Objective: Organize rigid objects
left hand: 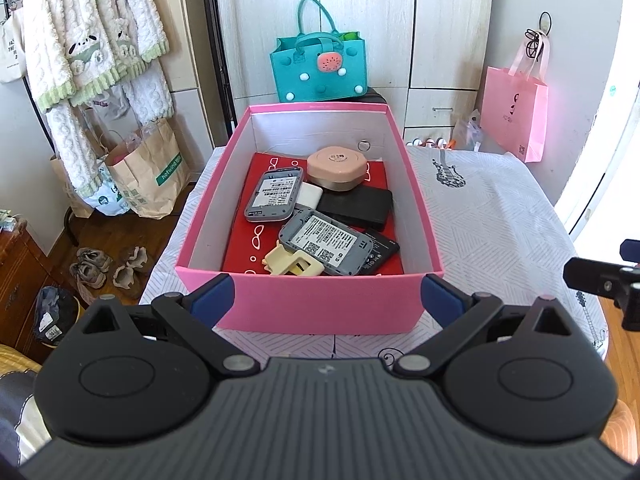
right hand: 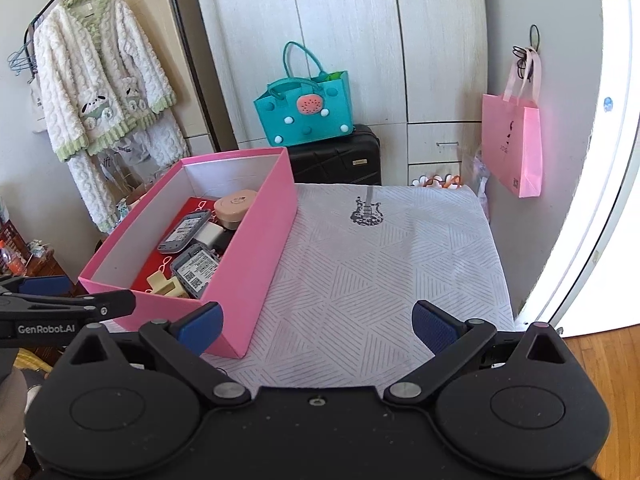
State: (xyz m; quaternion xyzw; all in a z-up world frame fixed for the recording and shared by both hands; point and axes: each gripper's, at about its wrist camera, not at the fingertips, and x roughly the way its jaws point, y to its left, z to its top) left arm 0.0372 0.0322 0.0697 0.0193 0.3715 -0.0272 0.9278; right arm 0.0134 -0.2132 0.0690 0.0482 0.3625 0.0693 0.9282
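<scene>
Box: open pink cardboard box (left hand: 320, 304) with white inner walls is sitting on the left part of the tabletop, directly in front of the left gripper.
Contents: two grey pocket devices with barcode labels (left hand: 274, 195) (left hand: 326, 245), a round peach-coloured case (left hand: 337, 169), a small white block (left hand: 309, 196), a flat black slab (left hand: 356, 208) and a cream plastic clip (left hand: 294, 263) are lying overlapped on a red liner (left hand: 240, 240).
Reading: everything rigid is sitting gathered inside, so the sorting is probably close to finished.
Left gripper (left hand: 326, 300): hovering at the near wall, jaws spread wide and holding nothing, likely backed off for clearance.
Right gripper (right hand: 316, 326): hanging over bare cloth just beside the box, jaws likewise spread and empty.
Tabletop (right hand: 380, 264): wearing a pale line-patterned cloth with a guitar print, nothing else lying on it.
</scene>
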